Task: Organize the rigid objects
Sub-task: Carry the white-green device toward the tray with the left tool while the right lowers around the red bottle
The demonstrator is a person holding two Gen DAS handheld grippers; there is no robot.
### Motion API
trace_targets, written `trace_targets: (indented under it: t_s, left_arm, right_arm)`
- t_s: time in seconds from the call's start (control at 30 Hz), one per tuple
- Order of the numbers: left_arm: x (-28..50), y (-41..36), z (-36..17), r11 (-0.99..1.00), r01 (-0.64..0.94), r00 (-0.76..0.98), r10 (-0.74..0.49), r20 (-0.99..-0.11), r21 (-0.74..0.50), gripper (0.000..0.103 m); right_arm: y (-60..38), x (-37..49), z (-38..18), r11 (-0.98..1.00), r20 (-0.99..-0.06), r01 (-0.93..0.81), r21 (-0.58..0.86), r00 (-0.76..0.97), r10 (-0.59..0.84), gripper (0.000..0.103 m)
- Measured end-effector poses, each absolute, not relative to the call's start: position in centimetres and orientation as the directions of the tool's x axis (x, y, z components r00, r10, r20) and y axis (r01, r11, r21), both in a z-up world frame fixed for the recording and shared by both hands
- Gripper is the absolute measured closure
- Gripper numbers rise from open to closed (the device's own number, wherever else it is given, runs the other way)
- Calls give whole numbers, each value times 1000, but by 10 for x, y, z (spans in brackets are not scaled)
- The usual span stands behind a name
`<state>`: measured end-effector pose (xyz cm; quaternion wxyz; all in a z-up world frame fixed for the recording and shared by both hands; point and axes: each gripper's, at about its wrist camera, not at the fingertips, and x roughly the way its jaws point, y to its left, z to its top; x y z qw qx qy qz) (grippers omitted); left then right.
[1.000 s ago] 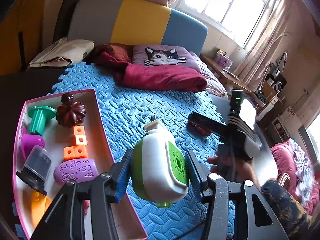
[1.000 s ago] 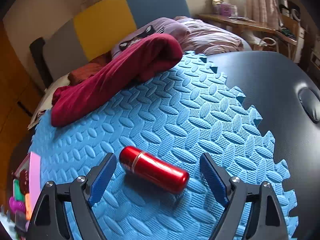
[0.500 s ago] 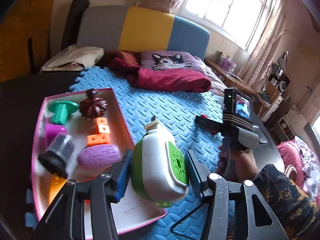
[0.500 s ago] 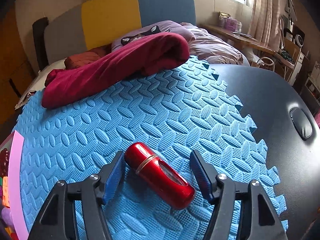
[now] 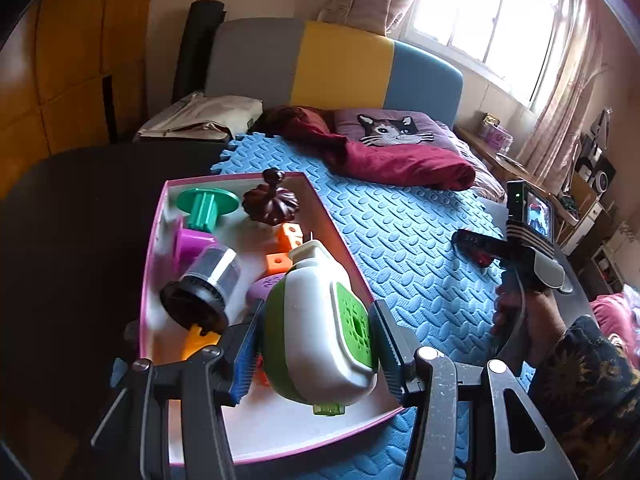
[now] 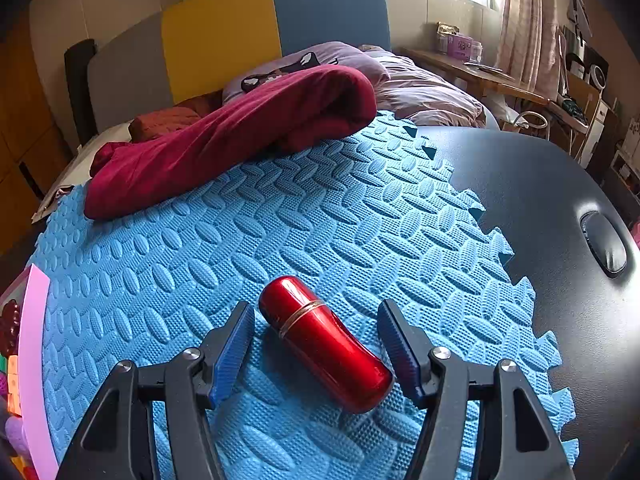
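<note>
Left gripper [image 5: 314, 350] clamps the white-and-green dispenser [image 5: 320, 332], held above the pink tray [image 5: 280, 436]. Crowded tray: a careless drop may tip it onto the orange blocks [image 5: 280, 260]. Right gripper [image 6: 316, 344] stands wide, straddling the red cylinder [image 6: 324, 336] lying on the blue foam mat [image 6: 280, 220]; glossy, angled, likely to roll or squirt out on closing.
</note>
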<state>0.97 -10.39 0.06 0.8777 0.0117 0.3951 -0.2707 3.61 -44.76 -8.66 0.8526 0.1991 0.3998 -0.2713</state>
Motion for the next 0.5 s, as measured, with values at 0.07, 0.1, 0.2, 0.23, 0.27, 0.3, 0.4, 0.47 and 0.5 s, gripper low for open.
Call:
trace_targets:
  t_s: [0.07,0.1,0.2,0.23,0.27,0.3,0.4,0.47,0.5]
  left_arm:
    - [9,-101,0,857,481,548,-458,-700,-185,50]
    - [9,-100,0,858,480,550,-456,-699,-183,50]
    - [9,-97,0,861,475,553,-453,-700,-181,50]
    - [9,-96,0,862,473,554,-452,-700,-182,50]
    - [10,-95,-1,863,472,554,-451,-700,-182,50]
    - [10,-95,-1,863,471,553,-451,-700,-183,50]
    - [10,-93,-2,864,468,552,-449,-703,-183,50]
    - [10,-92,-3,865,468,551,-448,-704,-184,50]
    - [10,-91,-4,865,468,550,-447,-705,-184,50]
  right_arm:
    - [-448,36,-87,774,-790,622,122,533,-304,37]
    - [-448,36,-87,774,-790,622,121,533,-304,37]
    - [-448,36,-87,774,-790,622,122,533,-304,37]
    - [-448,36,-87,774,-790,622,120,532,-304,37]
    - [-447,36,-87,774,-790,622,117,530,-306,37]
    - [-447,36,-87,775,-791,622,114,529,-308,37]
    - [-447,37,-87,775,-791,622,111,527,-310,37]
    - [-446,36,-86,775,-791,622,110,527,-310,37]
    - [-446,37,-86,775,-791,622,110,527,-311,37]
